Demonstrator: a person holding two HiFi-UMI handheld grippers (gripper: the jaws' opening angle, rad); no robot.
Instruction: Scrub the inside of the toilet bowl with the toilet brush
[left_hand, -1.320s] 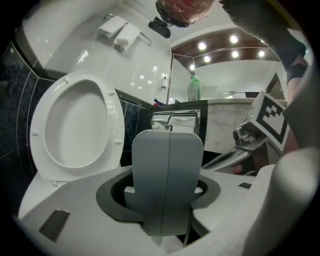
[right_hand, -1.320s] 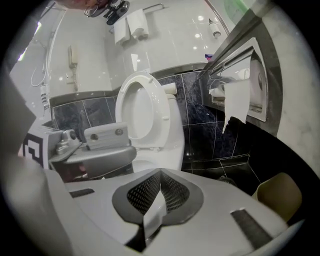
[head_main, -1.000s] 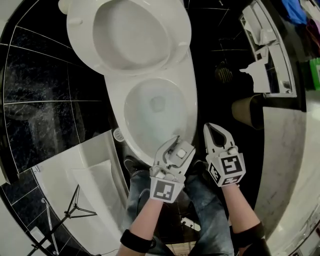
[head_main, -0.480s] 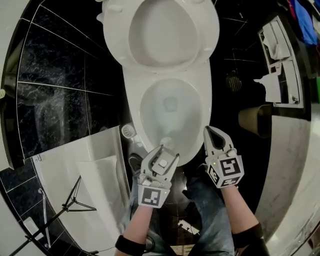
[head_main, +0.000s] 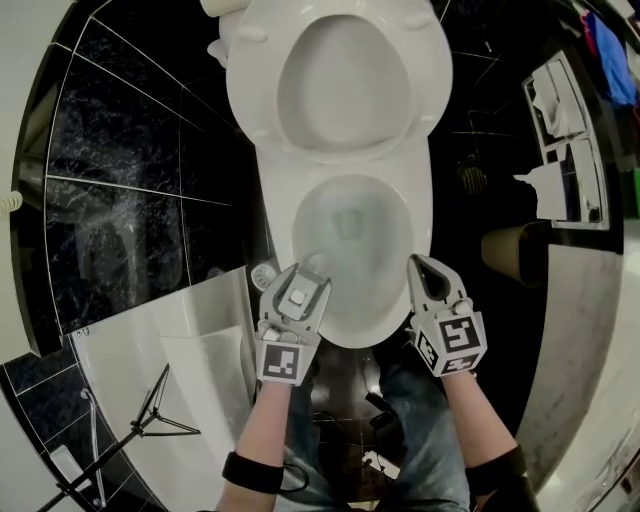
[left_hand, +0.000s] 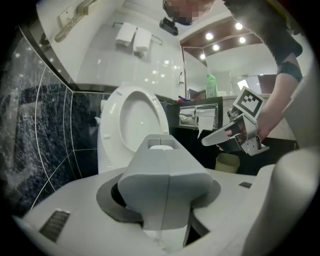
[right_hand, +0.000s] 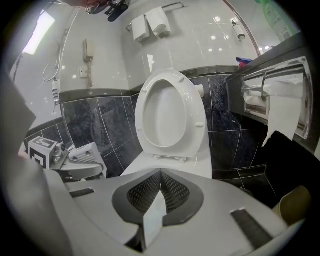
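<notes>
One brush (left_hand: 167, 175), its grey handle clamped in the left tongs (head_main: 301, 279), these part-closed around it. Long axis in line with the tongs, pointing away from the person toward the toilet (head_main: 400, 215). Pale rounded end (head_main: 315, 265) just past the tong tips, over the near left edge of the bowl (head_main: 375, 300). Contact with the porcelain: cannot tell.

One bowl, open, with pale water low inside. One seat (head_main: 255, 100), tipped up behind it.

Two tongs in all. Right tongs (head_main: 423, 268) pressed together with nothing between, hanging over the bowl's near right rim, well apart from the brush. Two forearms below, one behind each marker cube, and jeans-clad legs between them.

Further out, dark tiled floor (head_main: 130, 200) left of the toilet. One tan round bin (head_main: 510, 250) on the right, and beside it one paper holder (head_main: 560, 150) with a torn strip hanging. Two folded white towels (right_hand: 150, 22) on a wall rail above the toilet.
</notes>
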